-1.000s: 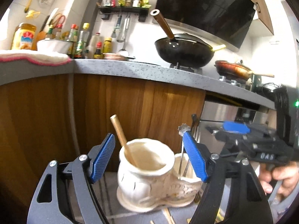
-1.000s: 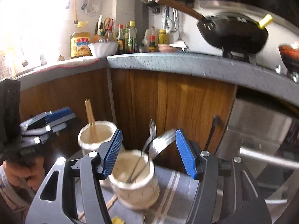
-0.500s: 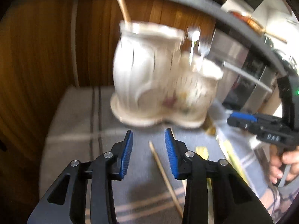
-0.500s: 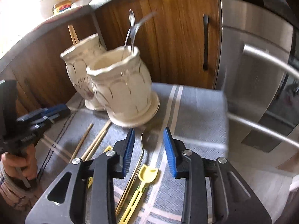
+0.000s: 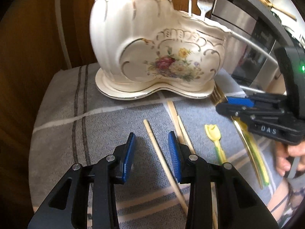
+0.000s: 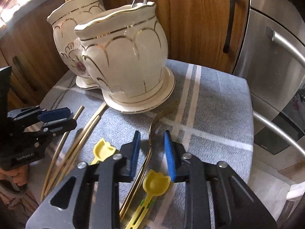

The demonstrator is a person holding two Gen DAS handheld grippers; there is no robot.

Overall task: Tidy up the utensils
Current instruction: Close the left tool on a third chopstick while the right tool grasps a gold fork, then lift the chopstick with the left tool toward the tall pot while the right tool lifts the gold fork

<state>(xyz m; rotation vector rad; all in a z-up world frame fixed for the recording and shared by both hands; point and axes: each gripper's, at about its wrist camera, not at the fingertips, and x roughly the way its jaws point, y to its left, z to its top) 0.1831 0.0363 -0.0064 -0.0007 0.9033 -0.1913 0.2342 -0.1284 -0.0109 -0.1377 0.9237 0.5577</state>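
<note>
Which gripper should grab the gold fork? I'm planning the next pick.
Right. The right gripper already straddles the gold fork, pads apart, while the left gripper brackets a chopstick instead.

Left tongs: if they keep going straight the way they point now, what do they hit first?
Most likely the single chopstick lying on the grey cloth; it runs between the left tongs' open tips, which have just been closing. The cloth follows right beneath. Depth is hard to judge.

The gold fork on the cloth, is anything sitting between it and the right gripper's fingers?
Nothing visible. The gold fork runs bare between the right gripper pads, which have been closing. A yellow spoon lies just beside its handle.
</note>
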